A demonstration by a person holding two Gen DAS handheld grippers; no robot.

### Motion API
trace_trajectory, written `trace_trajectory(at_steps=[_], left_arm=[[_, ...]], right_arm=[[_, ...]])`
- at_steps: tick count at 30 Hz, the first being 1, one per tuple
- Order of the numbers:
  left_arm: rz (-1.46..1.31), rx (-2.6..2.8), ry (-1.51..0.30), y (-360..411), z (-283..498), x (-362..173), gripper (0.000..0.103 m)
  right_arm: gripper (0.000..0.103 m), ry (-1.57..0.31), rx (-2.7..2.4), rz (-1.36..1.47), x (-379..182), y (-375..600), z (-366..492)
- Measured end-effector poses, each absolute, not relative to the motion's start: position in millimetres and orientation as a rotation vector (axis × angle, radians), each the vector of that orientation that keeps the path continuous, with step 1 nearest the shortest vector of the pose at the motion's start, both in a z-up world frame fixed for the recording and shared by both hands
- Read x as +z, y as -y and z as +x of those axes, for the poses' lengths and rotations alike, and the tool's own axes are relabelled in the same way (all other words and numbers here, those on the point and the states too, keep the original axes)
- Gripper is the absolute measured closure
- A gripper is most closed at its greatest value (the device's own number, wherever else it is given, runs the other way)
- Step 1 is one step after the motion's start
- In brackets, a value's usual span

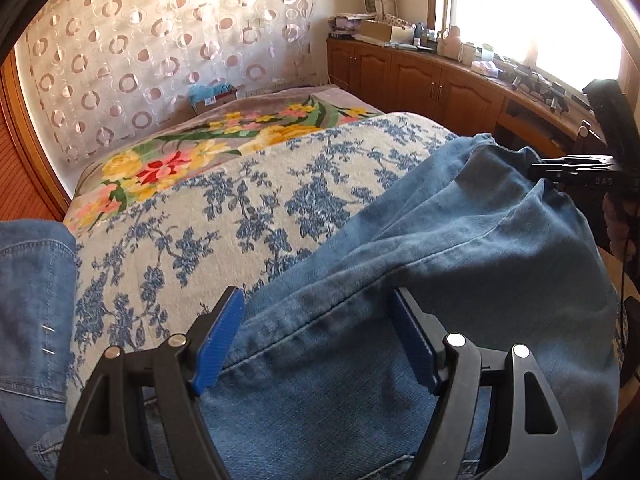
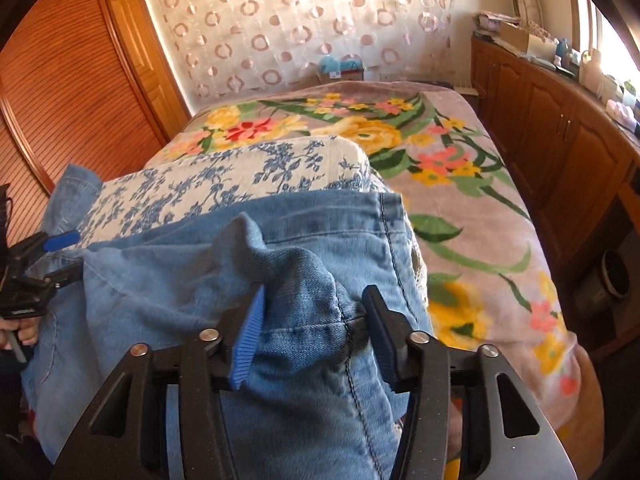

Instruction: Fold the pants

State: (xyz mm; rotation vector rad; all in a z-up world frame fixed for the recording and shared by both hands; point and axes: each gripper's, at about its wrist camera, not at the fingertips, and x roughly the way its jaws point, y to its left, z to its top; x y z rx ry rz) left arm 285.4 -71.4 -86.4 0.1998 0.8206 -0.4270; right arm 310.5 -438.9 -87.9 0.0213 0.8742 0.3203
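My left fingers stand wide apart over a bed, with blue denim pants lying between them. A hemmed edge of the denim runs across the gap. The blue pads do not press the cloth.

My right fingers are narrower, and a bunched fold of the pants, with a stitched seam, sits between them. The fold fills the gap and both pads appear to touch it, so I read this as a grip on the denim, though the far pad's contact is partly hidden.

The pants spread ahead of and below both pairs of fingers, over a white bedcover with blue flowers. Beyond that, farther from my fingers, lies a grey blanket with yellow and red flowers.

In the right wrist view, my left gripper shows at the far left edge, with denim beside it.

Past the far end of the bed, straight ahead of my fingers, an open cardboard box stands against a curtain with ring patterns. Something light blue is in it; I cannot tell what.

To the right of my fingers, a wooden counter with cabinet doors runs under a bright window. It carries another cardboard box, a pale jar and small clutter too blurred to name.
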Motion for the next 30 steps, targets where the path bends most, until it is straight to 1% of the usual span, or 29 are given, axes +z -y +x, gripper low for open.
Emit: trace_trajectory(at_steps=[1, 4, 5, 6, 8, 12, 14, 15, 16, 18, 19, 20, 21, 22, 24, 25, 27, 30], left_arm=[[0.198, -0.426, -0.824, 71, 285, -88, 0.028], [0.200, -0.427, -0.828, 72, 284, -92, 0.028], [0.202, -0.427, -0.829, 72, 284, -93, 0.028], [0.204, -0.429, -0.828, 73, 282, -93, 0.028], [0.205, -0.438, -0.828, 73, 281, -93, 0.028], [0.185, -0.452, -0.823, 70, 281, -91, 0.028], [0.177, -0.461, -0.818, 69, 280, -90, 0.028], [0.180, -0.459, -0.816, 69, 279, -89, 0.031], [0.180, -0.464, -0.814, 69, 279, -89, 0.035], [0.176, -0.477, -0.811, 68, 278, -88, 0.049], [0.172, -0.483, -0.806, 67, 277, -87, 0.053], [0.161, -0.502, -0.804, 66, 275, -86, 0.062], [0.152, -0.513, -0.803, 66, 274, -85, 0.066], [0.150, -0.520, -0.800, 65, 272, -84, 0.069], [0.146, -0.532, -0.794, 65, 270, -81, 0.082], [0.146, -0.535, -0.790, 65, 268, -80, 0.084], [0.144, -0.537, -0.773, 64, 264, -74, 0.090], [0.130, -0.540, -0.754, 61, 259, -66, 0.092]], right_arm=[[0.060, -0.876, 0.319, 0.020, -87, 439, 309], [0.070, -0.869, 0.317, 0.021, -82, 441, 300], [0.082, -0.861, 0.322, 0.022, -79, 442, 296], [0.087, -0.853, 0.326, 0.022, -76, 442, 293], [0.093, -0.810, 0.330, 0.015, -68, 441, 284], [0.094, -0.698, 0.278, 0.019, -47, 444, 267], [0.094, -0.670, 0.255, 0.023, -42, 446, 264], [0.094, -0.670, 0.245, 0.025, -41, 446, 265], [0.094, -0.680, 0.238, 0.016, -42, 445, 267], [0.092, -0.705, 0.226, -0.008, -46, 442, 271], [0.092, -0.715, 0.224, -0.009, -47, 442, 273], [0.089, -0.729, 0.225, -0.007, -49, 443, 275], [0.085, -0.738, 0.224, -0.005, -50, 444, 277], [0.084, -0.741, 0.226, 0.000, -51, 445, 277], [0.082, -0.768, 0.243, 0.014, -56, 448, 279], [0.081, -0.785, 0.240, 0.017, -59, 450, 280], [0.076, -0.809, 0.228, 0.030, -66, 455, 280], [0.072, -0.832, 0.232, 0.064, -71, 460, 278]])
